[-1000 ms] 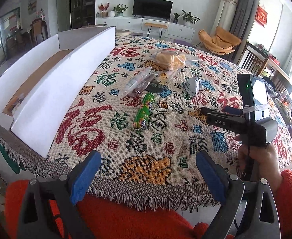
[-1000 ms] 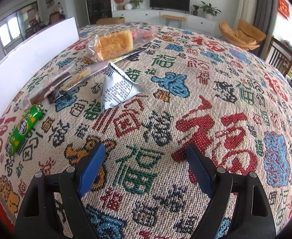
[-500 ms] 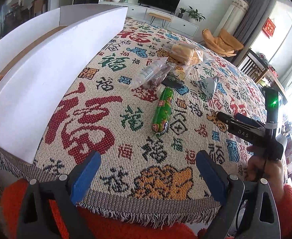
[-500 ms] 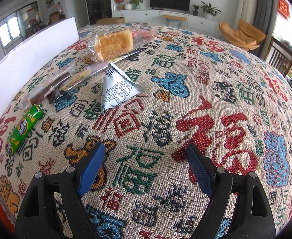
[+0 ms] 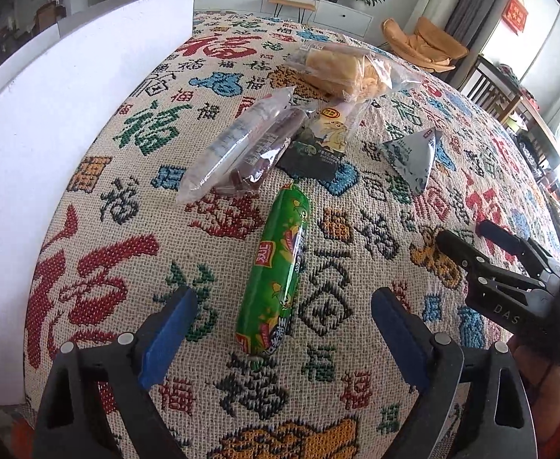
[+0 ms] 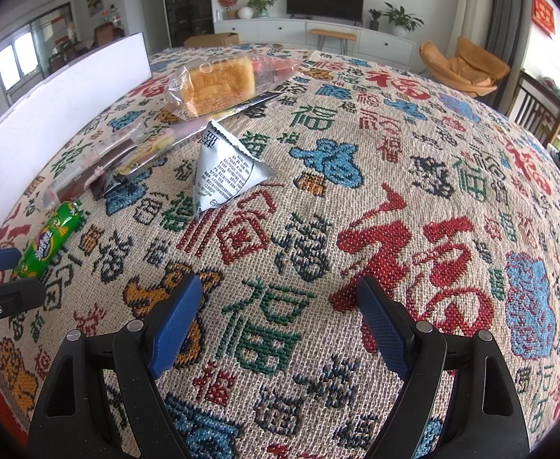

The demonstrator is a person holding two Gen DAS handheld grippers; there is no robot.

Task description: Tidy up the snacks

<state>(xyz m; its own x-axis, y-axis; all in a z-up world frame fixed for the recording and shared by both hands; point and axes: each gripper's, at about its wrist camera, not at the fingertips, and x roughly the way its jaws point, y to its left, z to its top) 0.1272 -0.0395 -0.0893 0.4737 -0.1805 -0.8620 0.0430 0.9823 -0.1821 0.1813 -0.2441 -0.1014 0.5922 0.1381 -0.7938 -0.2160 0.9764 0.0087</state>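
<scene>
Left gripper [image 5: 283, 329] hangs spread wide, its blue pads flanking the near end of a green sausage stick [image 5: 280, 271] lying lengthwise on the patterned tablecloth [image 5: 375, 237]; beyond lie clear-wrapped snacks [image 5: 237, 145], left a white box wall [image 5: 69, 122].

Right gripper [image 6: 280, 321] gapes empty; ahead stands a grey triangular packet [image 6: 224, 170], a bagged bread loaf [image 6: 218, 86] farther on.

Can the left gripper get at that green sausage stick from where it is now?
Probably yes. The left gripper is open, and the green sausage stick lies lengthwise on the tablecloth right ahead, its near end about between the fingertips. Nothing covers it; the other snacks lie beyond its far end.
</scene>
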